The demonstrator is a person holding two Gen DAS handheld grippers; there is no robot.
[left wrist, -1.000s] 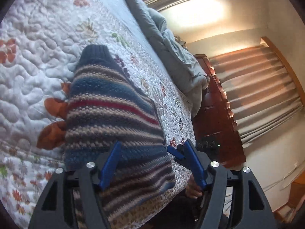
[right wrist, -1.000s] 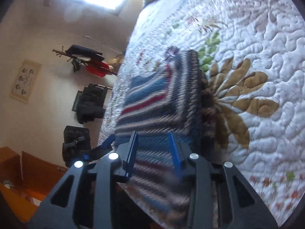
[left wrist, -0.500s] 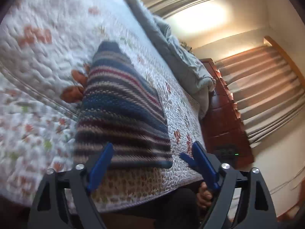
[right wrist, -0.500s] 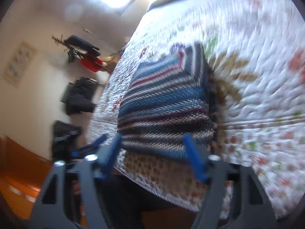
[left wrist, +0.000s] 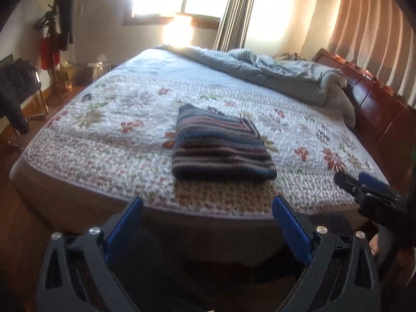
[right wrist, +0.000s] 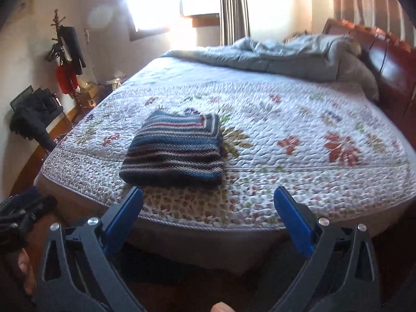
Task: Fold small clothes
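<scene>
Left wrist, striped knit [left wrist: 221, 150], folded square

both tongs [left wrist: 206, 208] [right wrist: 208, 199] opening, nothing between them.

Folded striped knit sweater [left wrist: 221, 148] in coarse wool, white floral quilted cotton bedspread [left wrist: 109, 119] puckered and matt, reddish wooden headboard [left wrist: 377, 104] glossy

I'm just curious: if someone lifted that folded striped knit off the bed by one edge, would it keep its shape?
Probably not. The striped knit looks thick and soft, so it would likely flop and its stacked layers open. Its coarse weave should grip rather than slip. Pushed across the quilt, it would likely drag and bunch, not slide.
</scene>
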